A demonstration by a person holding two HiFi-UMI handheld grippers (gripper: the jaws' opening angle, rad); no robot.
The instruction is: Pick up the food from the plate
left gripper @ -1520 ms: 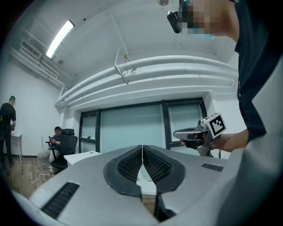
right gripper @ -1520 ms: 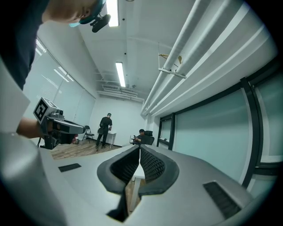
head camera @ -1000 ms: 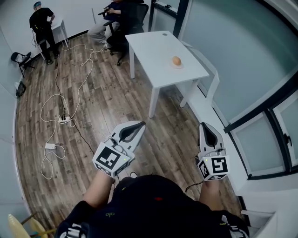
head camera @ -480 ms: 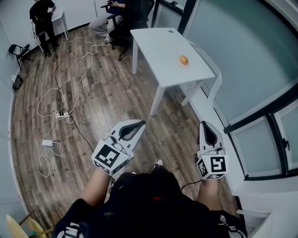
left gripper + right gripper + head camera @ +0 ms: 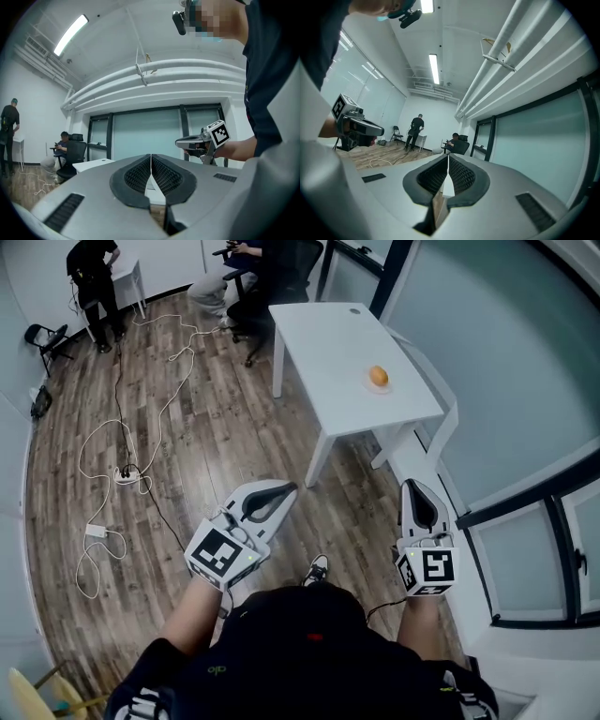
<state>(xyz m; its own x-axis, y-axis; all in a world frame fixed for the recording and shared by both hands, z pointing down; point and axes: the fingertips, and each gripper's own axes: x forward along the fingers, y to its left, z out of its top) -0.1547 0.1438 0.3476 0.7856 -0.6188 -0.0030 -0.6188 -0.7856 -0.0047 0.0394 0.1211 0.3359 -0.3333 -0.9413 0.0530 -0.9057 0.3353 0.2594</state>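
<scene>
An orange, round piece of food (image 5: 378, 376) rests on a small white plate (image 5: 380, 388) near the right edge of a white table (image 5: 337, 352), far ahead in the head view. My left gripper (image 5: 286, 488) is held at waist height, well short of the table, its jaws shut with nothing between them. My right gripper (image 5: 418, 489) is beside it to the right, also shut and empty. In the left gripper view the pads (image 5: 140, 174) meet, and the right gripper (image 5: 181, 142) shows beyond them. The right gripper view shows its pads (image 5: 457, 175) pressed together.
Wood floor lies between me and the table. White cables and a power strip (image 5: 126, 478) trail on the floor at left. A seated person in an office chair (image 5: 267, 282) and a standing person (image 5: 94, 268) are at the far end. A glass wall (image 5: 487, 381) runs along the right.
The table and the plate have drawn nearer and shifted right and down in the head view as I walk forward. Both grippers keep the same pose, shut.
</scene>
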